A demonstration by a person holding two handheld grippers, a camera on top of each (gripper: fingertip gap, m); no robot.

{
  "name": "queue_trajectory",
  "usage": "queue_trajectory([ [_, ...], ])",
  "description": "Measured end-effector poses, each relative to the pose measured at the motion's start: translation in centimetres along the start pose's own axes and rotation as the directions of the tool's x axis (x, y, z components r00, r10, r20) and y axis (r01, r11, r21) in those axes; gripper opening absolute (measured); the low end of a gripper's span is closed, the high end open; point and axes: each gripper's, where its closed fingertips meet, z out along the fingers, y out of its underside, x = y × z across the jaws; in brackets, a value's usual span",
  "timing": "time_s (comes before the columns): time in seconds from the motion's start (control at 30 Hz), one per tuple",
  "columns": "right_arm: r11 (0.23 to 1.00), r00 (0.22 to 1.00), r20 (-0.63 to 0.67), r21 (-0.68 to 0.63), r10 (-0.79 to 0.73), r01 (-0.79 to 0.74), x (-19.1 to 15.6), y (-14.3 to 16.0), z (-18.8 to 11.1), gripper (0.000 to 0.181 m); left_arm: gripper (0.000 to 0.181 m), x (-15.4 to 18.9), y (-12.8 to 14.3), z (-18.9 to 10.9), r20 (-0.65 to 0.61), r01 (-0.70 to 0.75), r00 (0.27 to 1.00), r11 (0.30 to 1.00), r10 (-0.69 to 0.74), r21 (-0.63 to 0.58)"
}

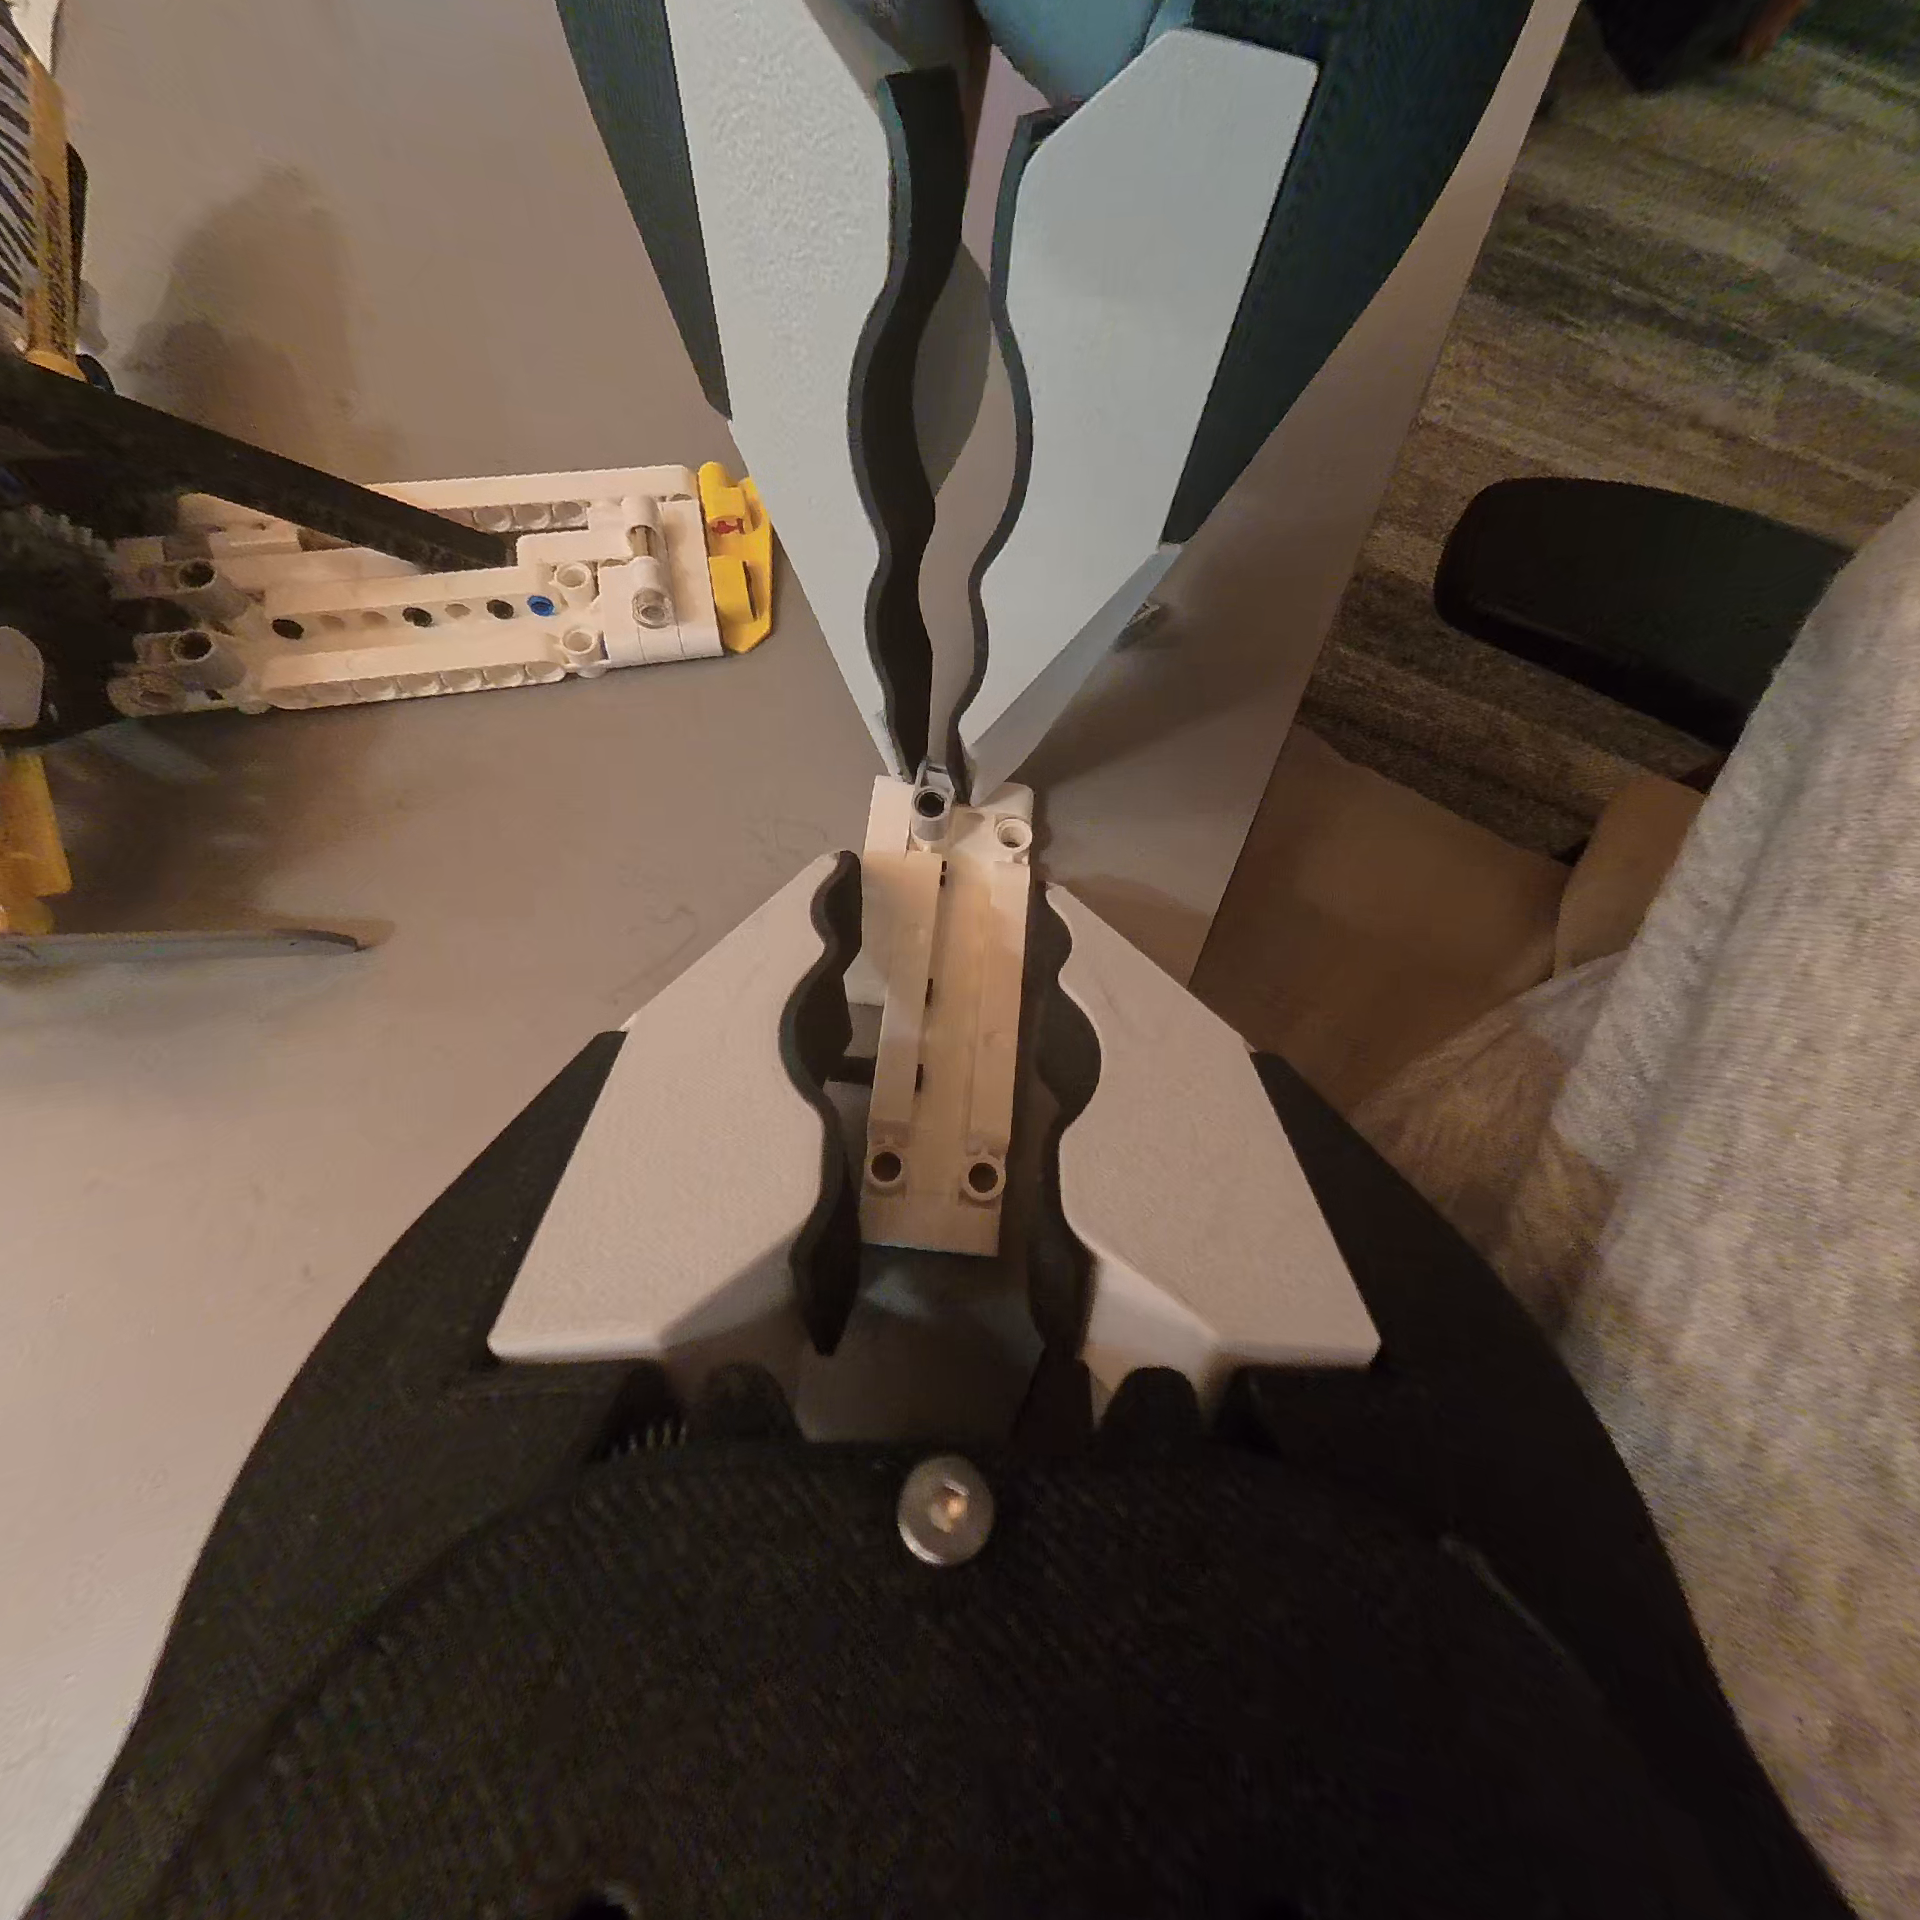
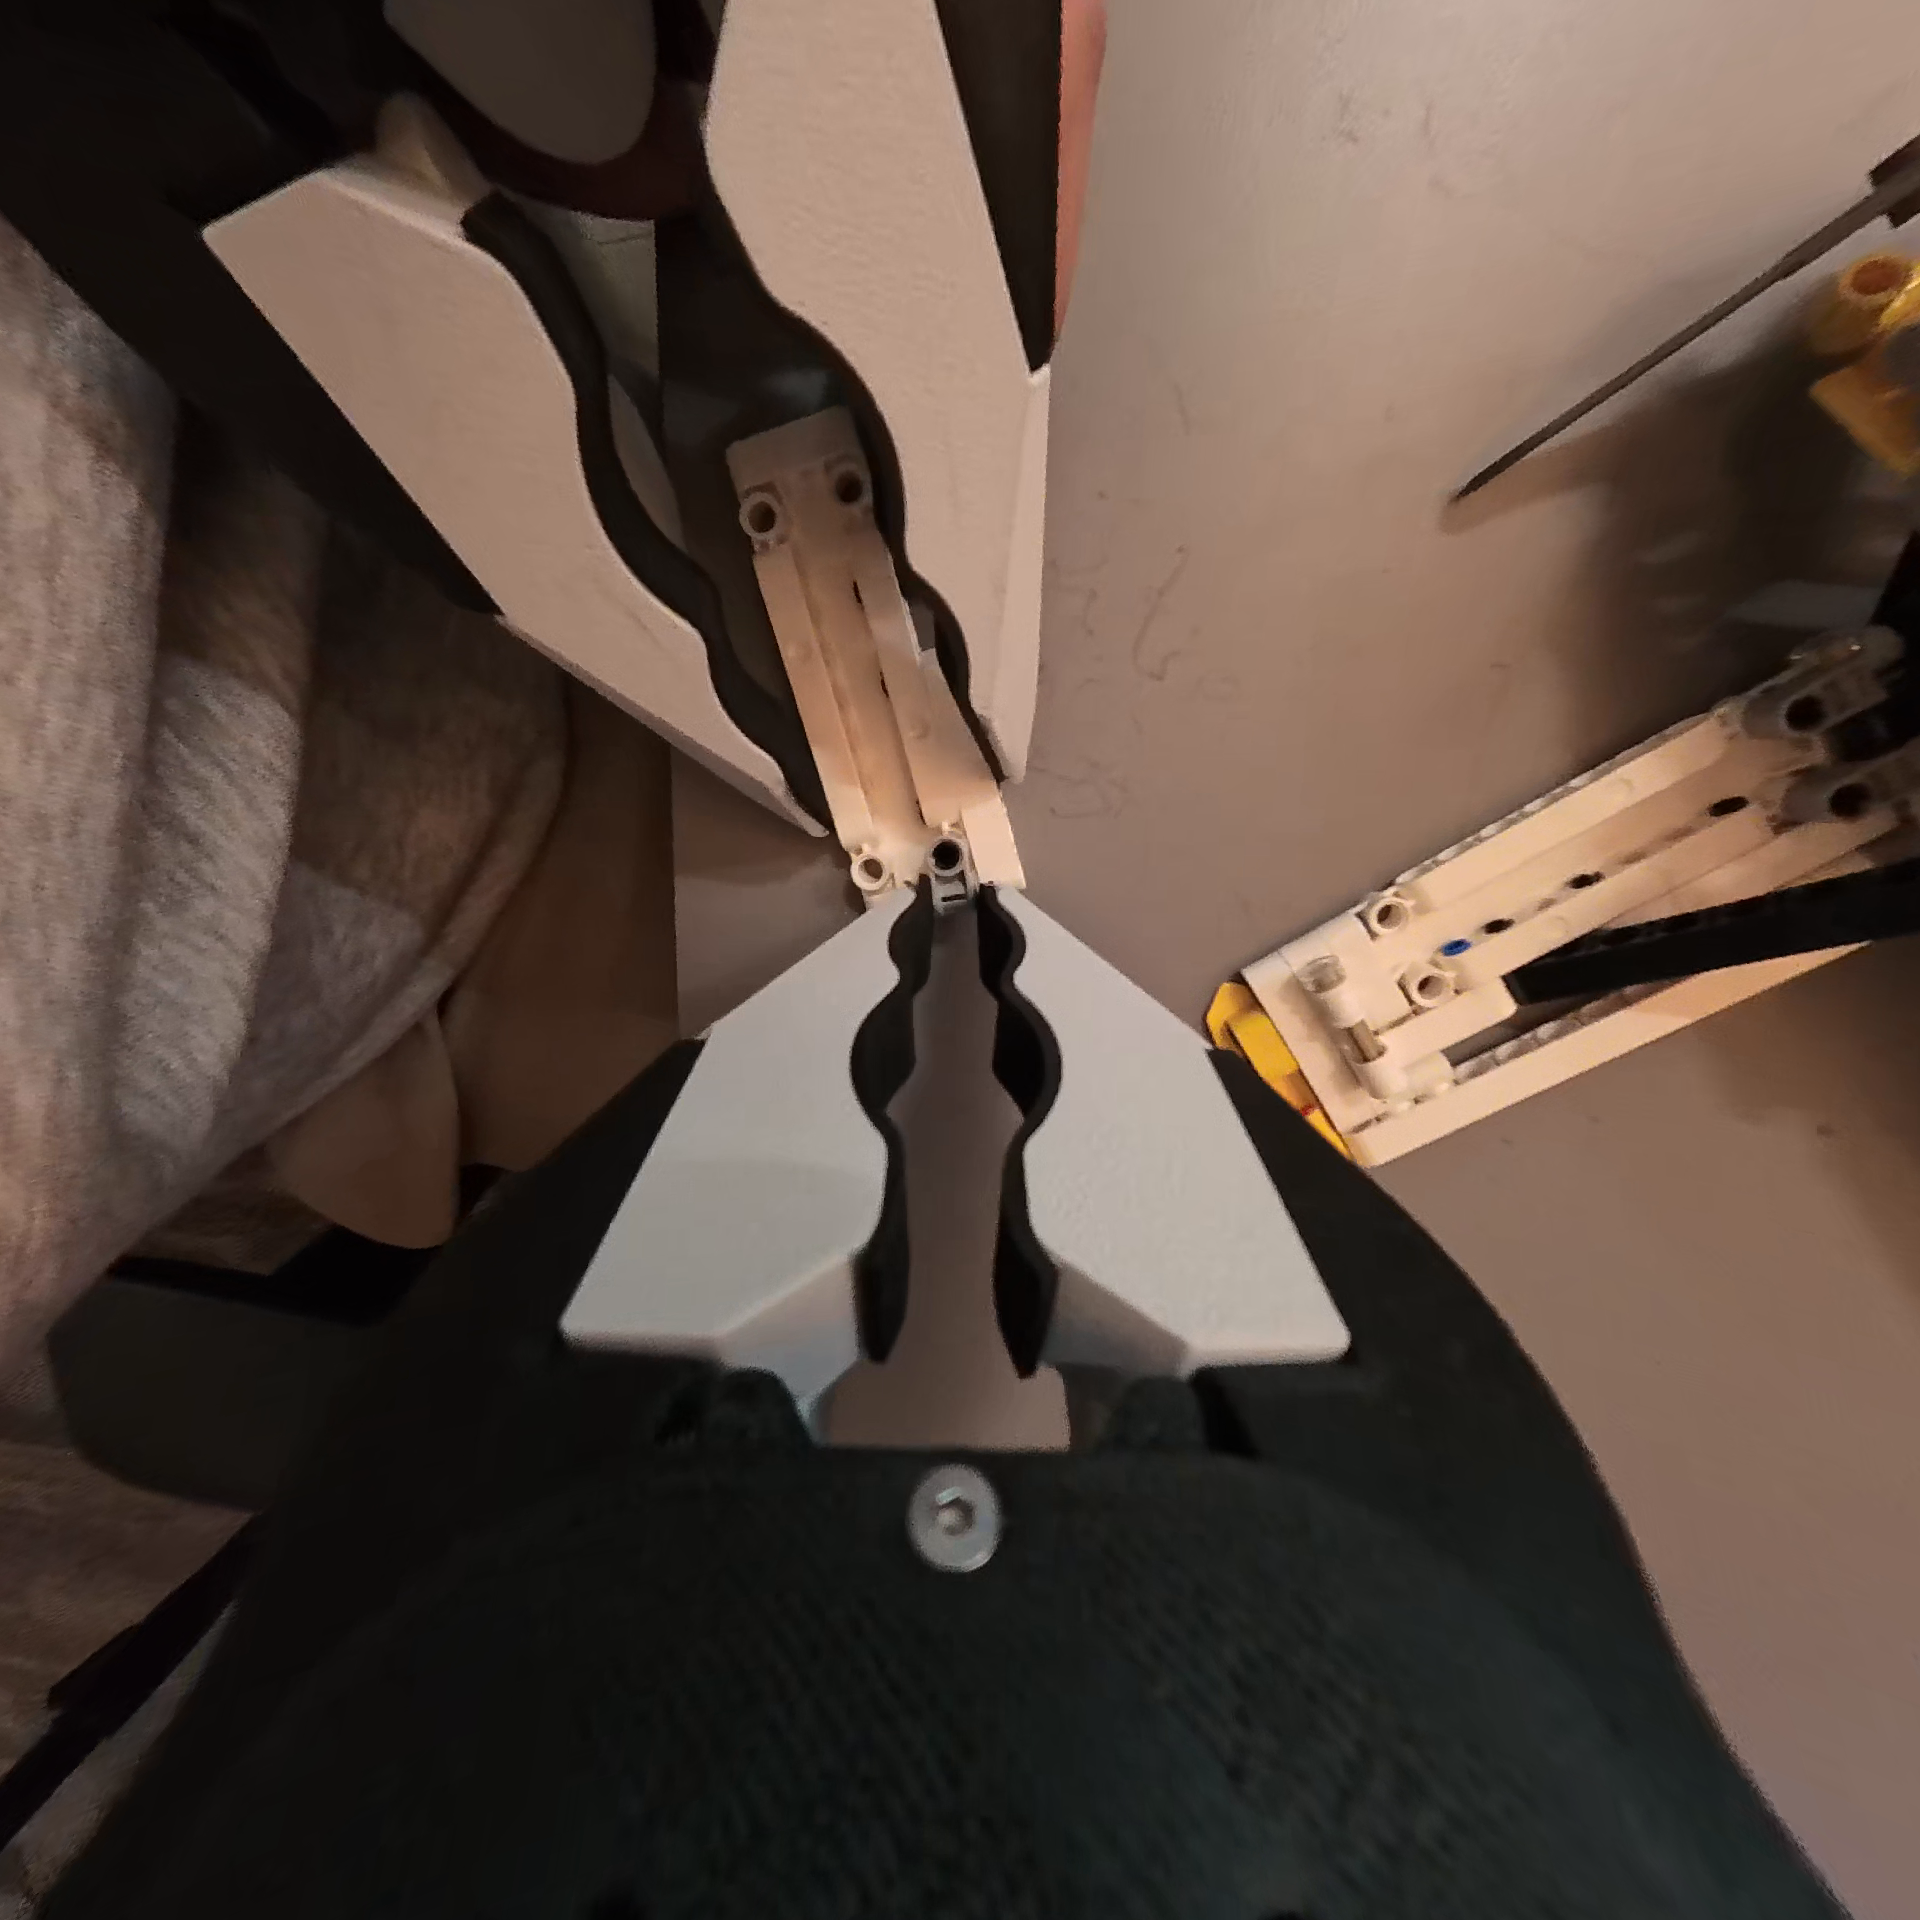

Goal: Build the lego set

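My left gripper [image 1: 940, 883] is shut on a white lego beam assembly [image 1: 940, 997], held above the table's near edge; it also shows in the right wrist view [image 2: 873, 686]. My right gripper [image 2: 948, 906] faces it tip to tip and is shut on a small grey connector piece [image 2: 948, 873] that sits at the assembly's far end; the connector shows in the left wrist view [image 1: 932, 802], with the right gripper [image 1: 940, 764] above it. A larger white, black and yellow lego build [image 1: 468, 592] lies on the table to the left, and in the right wrist view [image 2: 1558, 935] to the right.
The grey table [image 1: 364, 1039] ends just right of the grippers. A black chair armrest [image 1: 1631, 603] and carpet [image 1: 1714, 312] lie beyond its edge. A person's grey clothing [image 1: 1766, 1143] is at the right. Yellow lego parts [image 2: 1870, 343] sit at the table's far side. Less than 4 cm separates the two grippers' tips.
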Motion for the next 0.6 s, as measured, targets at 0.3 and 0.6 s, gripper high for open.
queue_trajectory([
  [0.3, 0.998, 0.998, 0.017, 0.004, -0.061, 0.061, -0.01, -0.02, 0.0, 0.007, 0.03, 0.01, 0.0, 0.0, -0.002, -0.001, 1.0, 1.0, 0.001, 0.0],
  [0.6, 0.992, 0.99, 0.065, -0.021, -0.124, 0.126, -0.07, 0.02, 0.0, 0.006, 0.03, 0.02, -0.01, -0.02, -0.003, -0.004, 1.0, 1.0, 0.004, 0.001],
])
